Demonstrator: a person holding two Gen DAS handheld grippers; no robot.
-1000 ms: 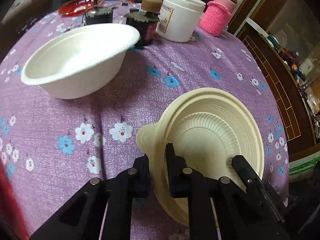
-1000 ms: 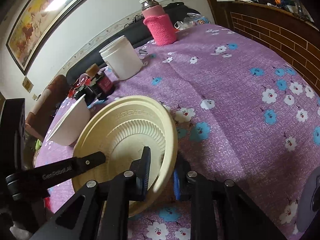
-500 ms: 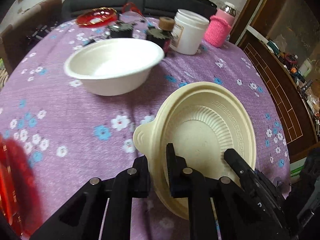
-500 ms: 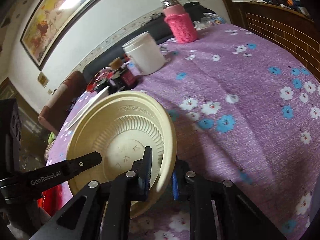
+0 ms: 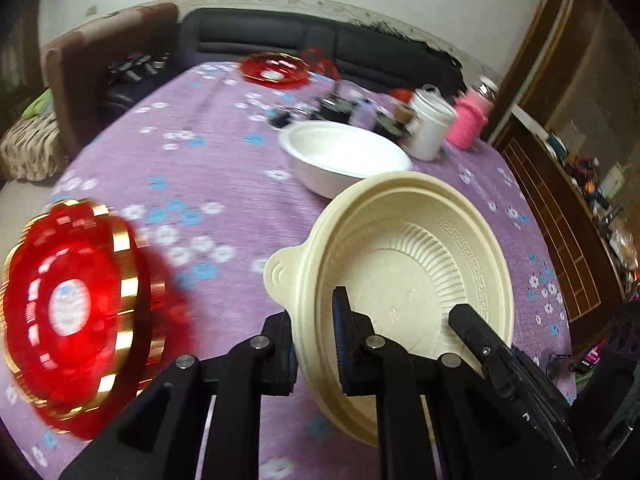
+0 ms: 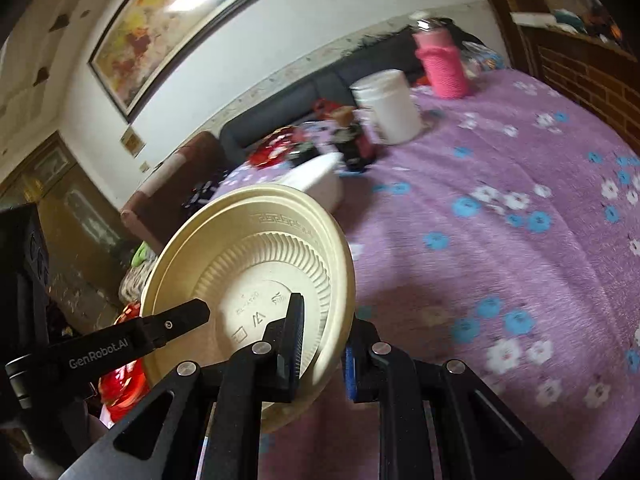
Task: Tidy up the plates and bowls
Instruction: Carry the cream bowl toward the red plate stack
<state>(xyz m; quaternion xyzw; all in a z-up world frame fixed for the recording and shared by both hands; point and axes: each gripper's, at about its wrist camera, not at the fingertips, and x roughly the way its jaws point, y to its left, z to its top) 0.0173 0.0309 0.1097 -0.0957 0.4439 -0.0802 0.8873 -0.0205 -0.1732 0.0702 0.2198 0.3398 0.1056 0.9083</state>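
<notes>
Both the left gripper (image 5: 316, 344) and the right gripper (image 6: 322, 350) pinch opposite rims of the cream ribbed plastic plate (image 5: 408, 264), sharing its weight above the purple floral tablecloth (image 5: 208, 168), nearer than the white foam bowl (image 5: 344, 160).

Indoor light is moderate and warm, coming from above: a bright glare patch sits on the glass of the framed painting (image 6: 176, 20). Both views bulge strongly, with dark vignetted corners and bent walls. Motion blur smears the red dish (image 5: 76, 312) at the worktop's near left edge and softens the flower print on the purple cloth (image 6: 500, 208). The cream plate (image 5: 412, 276) stays fairly sharp, its ribs evenly lit, casting soft shadow beneath.
</notes>
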